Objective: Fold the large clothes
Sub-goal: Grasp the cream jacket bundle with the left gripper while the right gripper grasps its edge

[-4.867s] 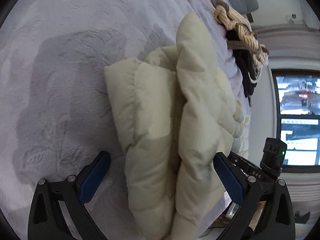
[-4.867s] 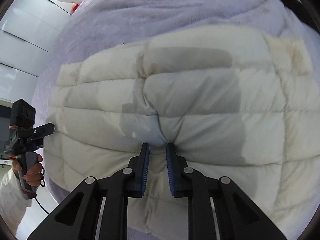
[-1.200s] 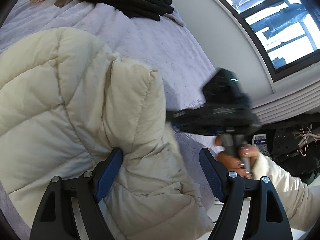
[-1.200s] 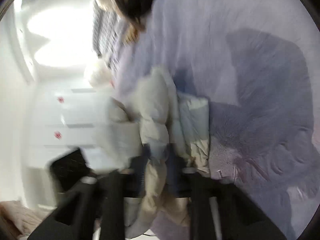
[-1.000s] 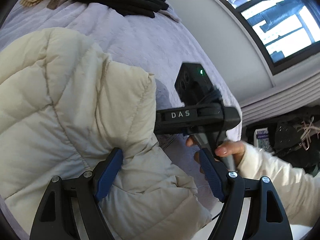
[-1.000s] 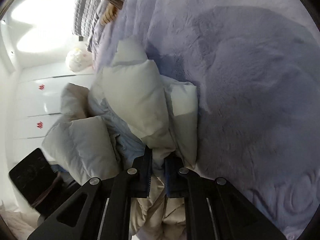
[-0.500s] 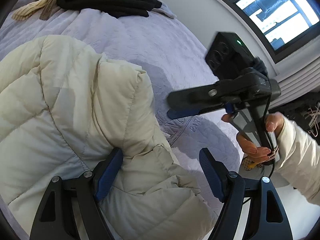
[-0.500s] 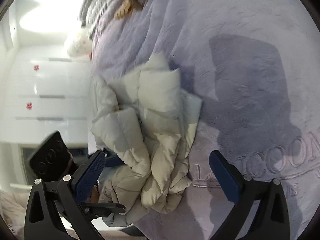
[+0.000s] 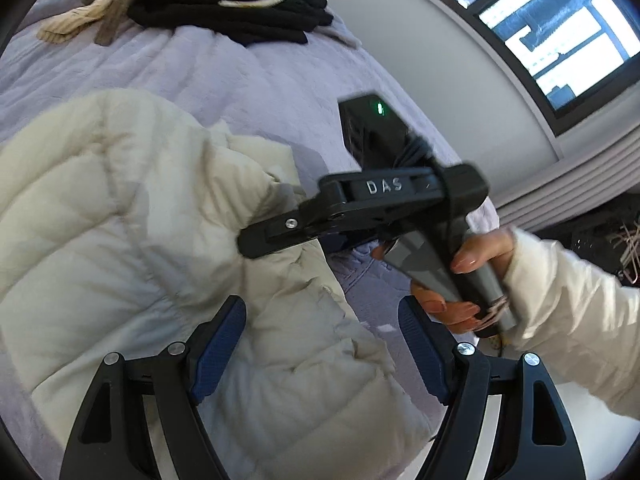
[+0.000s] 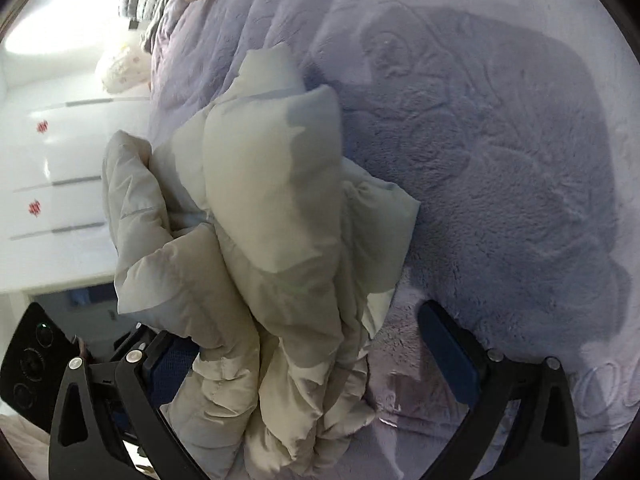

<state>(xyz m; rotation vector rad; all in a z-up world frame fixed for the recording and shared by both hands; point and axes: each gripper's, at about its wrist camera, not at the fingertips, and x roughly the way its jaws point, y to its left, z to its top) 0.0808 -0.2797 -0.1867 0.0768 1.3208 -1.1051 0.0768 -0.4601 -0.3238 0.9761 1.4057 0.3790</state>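
Note:
A cream quilted puffer jacket [image 9: 120, 232] lies folded in a bulky bundle on the lilac bedspread [image 9: 256, 76]. My left gripper [image 9: 320, 348] is open, its jaws wide apart over the jacket's near edge. The right gripper's body [image 9: 384, 200], held by a hand, reaches over the jacket's right side in the left wrist view. In the right wrist view the jacket [image 10: 256, 216] stands in thick folds, and my right gripper [image 10: 308, 356] is open with the bundle between its jaws. The left gripper's body [image 10: 36, 356] shows at lower left there.
A pile of black and striped beige clothes [image 9: 224, 4] lies at the far end of the bed. A window [image 9: 552, 36] and wall run along the right. White cupboards [image 10: 52, 160] stand beyond the bed's left edge. The bedspread [image 10: 500, 160] stretches right of the jacket.
My right gripper let go of the jacket and opened, then came back low over the bundle. The left gripper stayed open at the jacket's edge.

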